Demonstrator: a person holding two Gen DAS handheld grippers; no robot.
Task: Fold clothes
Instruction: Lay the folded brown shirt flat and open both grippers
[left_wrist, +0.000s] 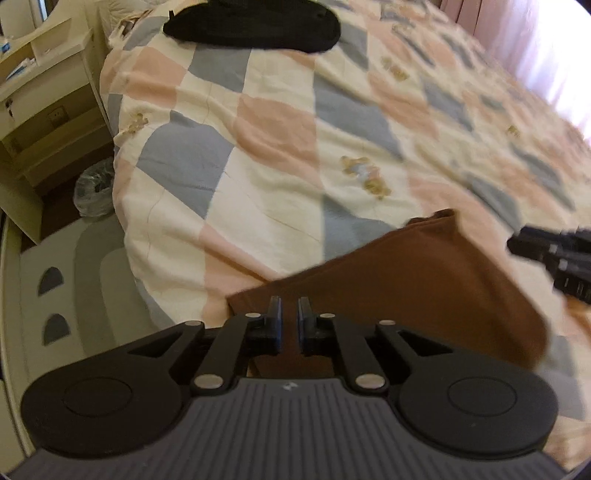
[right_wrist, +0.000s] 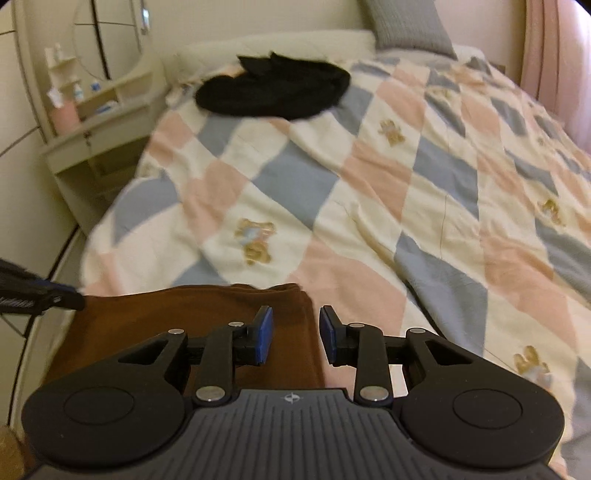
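Note:
A brown garment (left_wrist: 406, 280) lies folded flat on the checked quilt (left_wrist: 266, 155) near the bed's front edge. My left gripper (left_wrist: 289, 319) hovers over its left end, jaws shut to a thin slit with no cloth pinched between them. In the right wrist view, my right gripper (right_wrist: 295, 332) stands open above the brown garment's (right_wrist: 207, 314) right edge, and nothing is between its blue pads (right_wrist: 264, 332). Each gripper shows at the edge of the other's view: the right gripper (left_wrist: 515, 243) and the left gripper (right_wrist: 77, 300). A black garment (right_wrist: 277, 92) lies crumpled at the far end of the bed.
A cream bedside cabinet (left_wrist: 48, 96) with shelves stands left of the bed. Below it are a bin lined with a plastic bag (left_wrist: 94, 192) and a grey rug (left_wrist: 74, 277). A grey pillow (right_wrist: 410, 26) sits at the headboard, and pink curtains (right_wrist: 554, 55) hang on the right.

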